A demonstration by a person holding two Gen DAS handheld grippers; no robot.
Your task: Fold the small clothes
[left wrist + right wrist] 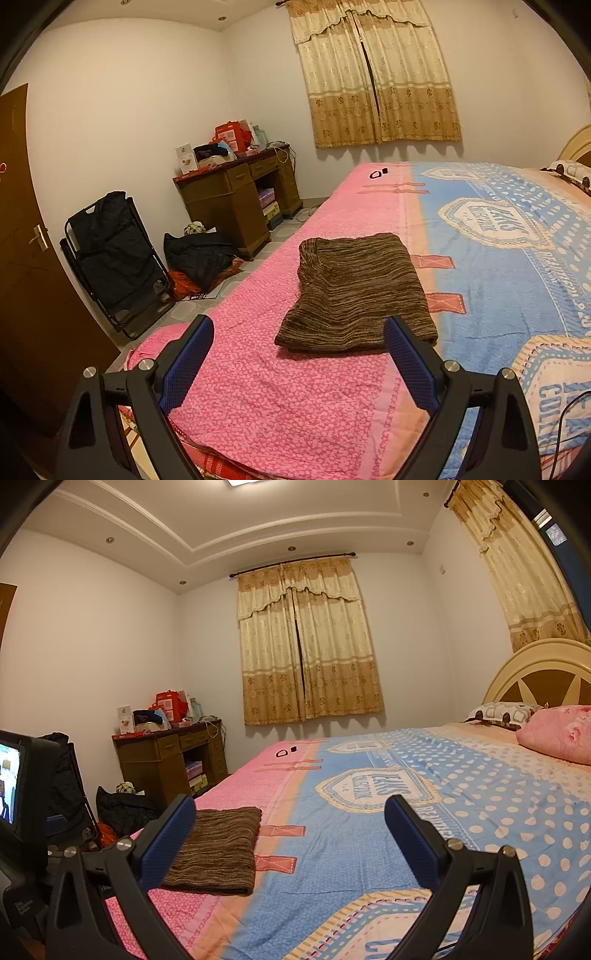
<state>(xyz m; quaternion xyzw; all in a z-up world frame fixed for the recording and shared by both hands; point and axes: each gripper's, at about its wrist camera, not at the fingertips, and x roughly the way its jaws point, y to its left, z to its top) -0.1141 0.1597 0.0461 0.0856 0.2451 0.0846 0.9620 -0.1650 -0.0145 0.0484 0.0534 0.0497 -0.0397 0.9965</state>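
Note:
A brown striped knit garment (354,291) lies folded into a flat rectangle on the pink side of the bed cover (280,398). My left gripper (298,332) is open and empty, held above the bed just in front of the garment's near edge. In the right wrist view the same folded garment (218,849) lies at the lower left, partly behind my left finger. My right gripper (290,812) is open and empty, held above the blue dotted part of the cover (369,849), to the right of the garment.
A wooden desk (236,199) piled with boxes stands by the far wall. A folded black chair (114,258) and a dark bag (199,254) sit on the floor left of the bed. Small black items (378,173) lie at the bed's far edge. Pillows (554,731) and headboard (543,675) are at the right.

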